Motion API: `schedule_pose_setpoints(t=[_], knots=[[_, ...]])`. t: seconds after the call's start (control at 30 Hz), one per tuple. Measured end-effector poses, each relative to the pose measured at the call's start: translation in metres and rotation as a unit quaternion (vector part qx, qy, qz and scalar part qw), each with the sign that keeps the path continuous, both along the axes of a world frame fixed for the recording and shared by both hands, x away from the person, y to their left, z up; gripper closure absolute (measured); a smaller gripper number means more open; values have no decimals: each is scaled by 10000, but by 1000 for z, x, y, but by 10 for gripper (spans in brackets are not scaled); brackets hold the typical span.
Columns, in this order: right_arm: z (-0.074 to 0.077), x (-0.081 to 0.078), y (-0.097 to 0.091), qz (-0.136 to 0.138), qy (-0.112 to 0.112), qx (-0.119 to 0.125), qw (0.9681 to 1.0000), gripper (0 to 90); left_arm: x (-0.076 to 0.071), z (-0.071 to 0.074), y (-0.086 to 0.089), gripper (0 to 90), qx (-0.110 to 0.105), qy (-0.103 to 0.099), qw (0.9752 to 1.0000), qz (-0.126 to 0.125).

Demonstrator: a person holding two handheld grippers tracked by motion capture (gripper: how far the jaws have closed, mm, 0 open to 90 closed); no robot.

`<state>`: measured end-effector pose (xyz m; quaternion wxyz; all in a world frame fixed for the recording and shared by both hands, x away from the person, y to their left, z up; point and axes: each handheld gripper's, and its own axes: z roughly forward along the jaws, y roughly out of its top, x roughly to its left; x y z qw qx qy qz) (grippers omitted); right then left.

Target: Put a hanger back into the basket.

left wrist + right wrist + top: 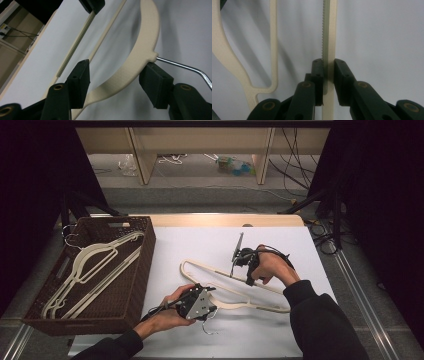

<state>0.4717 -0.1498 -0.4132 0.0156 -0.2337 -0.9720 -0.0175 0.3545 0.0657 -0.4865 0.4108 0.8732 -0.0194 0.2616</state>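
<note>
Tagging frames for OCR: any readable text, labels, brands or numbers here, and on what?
None readable in any view.
Hanger: plain cream plastic, no marking.
Basket: no label.
Left gripper and right gripper: no print on the jaws.
Bottles on the floor: too small and blurred to read.

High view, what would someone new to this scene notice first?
A cream hanger lies mid-table on the white sheet, worked by two hands. The right claw is clamped on its ridged bar, while the left claw straddles its curved neck beside the metal hook, one pad touching and the other apart. At the left, a dark woven basket holds more cream hangers.
</note>
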Motion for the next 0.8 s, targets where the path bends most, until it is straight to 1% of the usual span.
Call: schedule_pose_setpoints(t=[0.03,0.07,0.1,0.13,0.17,0.23,0.27,0.3,0.33,0.37,0.4,0.43,0.47,0.5,0.53,0.57,0.6,0.63,0.67,0.7,0.73,0.77,0.8], knots=[[-1,-1,0,-15,-22,-2,10000,789,0,1,-1,484,105,-31,9999,-76],[-2,-1,-2,24,-9,13,10000,789,-1,0,-2,508,214,-106,9996,-175],[-2,-1,-2,24,-9,13,10000,789,-1,0,-2,529,214,-106,9996,-175],[-3,-2,-3,22,3,7,10000,789,-1,0,-4,541,329,-140,9990,-262],[-3,-2,-3,26,5,7,10000,789,-2,-1,-5,547,381,-137,9987,-325],[-5,-2,-3,-17,12,0,10000,789,-2,-1,-6,604,400,-138,9984,-363],[-5,-2,-4,7,2,-24,10000,789,-2,-1,-6,613,395,-130,9985,-364],[-5,-2,-4,-26,48,-29,10000,789,-2,0,-6,622,508,-163,9976,-441],[-5,-2,-4,-26,48,-29,10000,789,-3,0,-6,622,490,-199,9974,-482],[-8,-2,-6,58,62,31,10000,789,-3,3,-6,639,518,-189,9968,-576],[-9,-2,-6,47,97,45,9999,789,-3,3,-6,649,518,-189,9968,-576],[-10,-3,-6,-36,139,39,9999,789,-4,6,-7,661,530,-273,9961,-649],[-10,-3,-6,-36,139,39,9999,789,-4,6,-7,668,530,-273,9961,-649],[-14,-2,-9,64,131,75,9999,789,-5,10,-8,677,531,-296,9957,-698],[-14,-3,-9,-19,219,102,9997,789,-5,12,-8,684,573,-338,9951,-736],[-14,-3,-9,-19,219,102,9997,789,-5,12,-8,692,573,-338,9951,-736],[-15,-3,-9,-80,274,81,9996,788,-5,14,-8,692,565,-366,9949,-749],[-17,-2,-12,-85,302,134,9994,787,-6,17,-10,708,613,-428,9940,-794],[-18,-2,-13,-46,300,160,9994,786,-6,17,-10,715,613,-428,9940,-794],[-19,-2,-13,-72,339,156,9993,783,-6,22,-11,722,620,-478,9934,-843],[-19,-2,-13,-72,339,156,9993,783,-6,22,-11,729,620,-478,9934,-843],[-20,-3,-14,-83,364,167,9992,774,-6,25,-12,729,601,-515,9932,-860],[-22,-3,-15,-90,394,178,9990,734,-6,27,-13,745,601,-568,9928,-864]])
